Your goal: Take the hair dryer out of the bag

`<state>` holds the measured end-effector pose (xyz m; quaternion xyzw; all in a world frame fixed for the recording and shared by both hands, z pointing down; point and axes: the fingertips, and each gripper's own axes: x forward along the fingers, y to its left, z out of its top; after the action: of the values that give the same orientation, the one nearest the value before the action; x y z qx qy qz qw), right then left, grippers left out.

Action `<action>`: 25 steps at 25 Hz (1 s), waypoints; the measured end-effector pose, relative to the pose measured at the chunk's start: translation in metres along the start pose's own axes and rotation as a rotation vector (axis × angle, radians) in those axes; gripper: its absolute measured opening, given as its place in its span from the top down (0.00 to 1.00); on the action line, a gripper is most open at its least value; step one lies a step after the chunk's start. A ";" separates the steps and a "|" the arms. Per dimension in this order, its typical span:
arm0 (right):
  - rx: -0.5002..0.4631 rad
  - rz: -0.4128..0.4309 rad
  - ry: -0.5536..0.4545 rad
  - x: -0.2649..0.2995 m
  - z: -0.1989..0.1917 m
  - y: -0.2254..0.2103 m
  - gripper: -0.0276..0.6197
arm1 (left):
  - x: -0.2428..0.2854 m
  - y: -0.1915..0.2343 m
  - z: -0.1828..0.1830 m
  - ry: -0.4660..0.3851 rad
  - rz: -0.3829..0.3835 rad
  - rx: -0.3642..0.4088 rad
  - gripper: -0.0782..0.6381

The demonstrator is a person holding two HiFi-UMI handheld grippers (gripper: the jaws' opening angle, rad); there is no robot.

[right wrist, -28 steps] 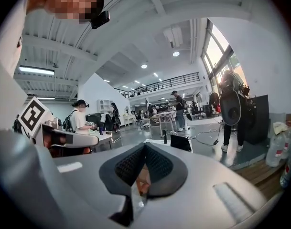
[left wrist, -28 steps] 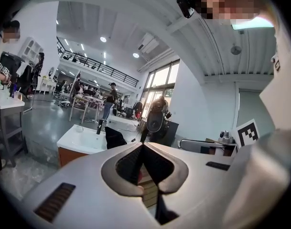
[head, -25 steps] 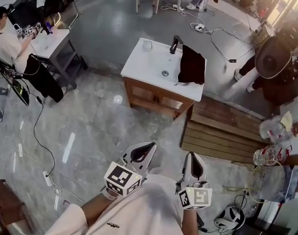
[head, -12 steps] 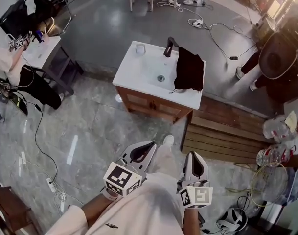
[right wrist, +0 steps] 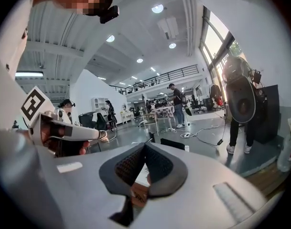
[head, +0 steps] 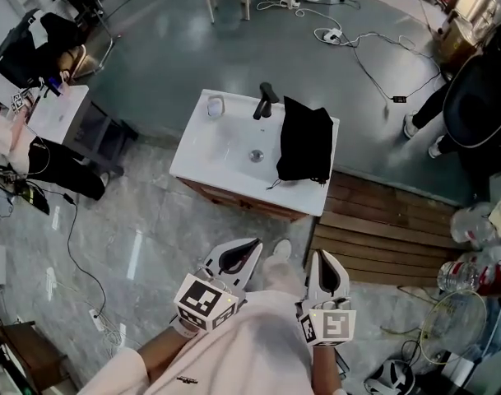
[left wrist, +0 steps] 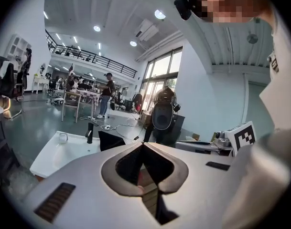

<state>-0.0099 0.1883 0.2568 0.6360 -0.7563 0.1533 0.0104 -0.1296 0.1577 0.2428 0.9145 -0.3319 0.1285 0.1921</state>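
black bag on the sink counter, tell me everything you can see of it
The bag is black, soft and cloth-like, roughly rectangular, with a thin cord trailing from its lower left corner. It sits on the white counter right of the basin, beside the black faucet. Only the counter touches it.

black bag (head: 306, 142); white sink top (head: 213, 151); black faucet (head: 266, 102); brown wood cabinet (head: 250, 208); grey floor (head: 151, 229); brown slatted platform (head: 382, 237).

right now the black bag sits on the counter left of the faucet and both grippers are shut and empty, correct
Not quite: the black bag lies on the counter to the right of the faucet, not the left, as the head view shows. The rest holds: the left gripper and right gripper have fingers together, nothing between them.
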 end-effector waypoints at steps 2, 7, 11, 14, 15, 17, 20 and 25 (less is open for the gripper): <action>0.000 0.010 0.002 0.019 0.008 -0.021 0.94 | 0.025 0.003 0.010 0.009 0.009 0.007 0.88; -0.004 0.042 0.014 0.056 0.024 -0.062 0.94 | 0.076 0.006 0.024 0.041 0.034 0.027 0.88; 0.006 0.035 0.025 0.072 0.021 -0.082 0.94 | 0.105 0.009 0.023 0.069 0.033 0.029 0.88; -0.005 0.034 0.038 0.080 0.021 -0.085 0.94 | 0.115 0.016 0.024 0.085 0.025 0.034 0.88; -0.006 0.031 0.042 0.082 0.020 -0.086 0.94 | 0.117 0.018 0.024 0.091 0.023 0.035 0.88; 0.002 0.016 0.047 0.084 0.019 -0.090 0.94 | 0.123 0.020 0.024 0.105 0.015 0.039 0.88; 0.005 -0.007 0.049 0.085 0.019 -0.097 0.94 | 0.134 0.019 0.023 0.128 -0.007 0.050 0.88; 0.001 -0.038 0.055 0.092 0.014 -0.105 0.94 | 0.148 0.022 0.018 0.163 -0.031 0.069 0.88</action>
<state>0.0766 0.0814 0.2857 0.6456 -0.7435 0.1710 0.0337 -0.0314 0.0514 0.2861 0.9121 -0.2964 0.2108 0.1890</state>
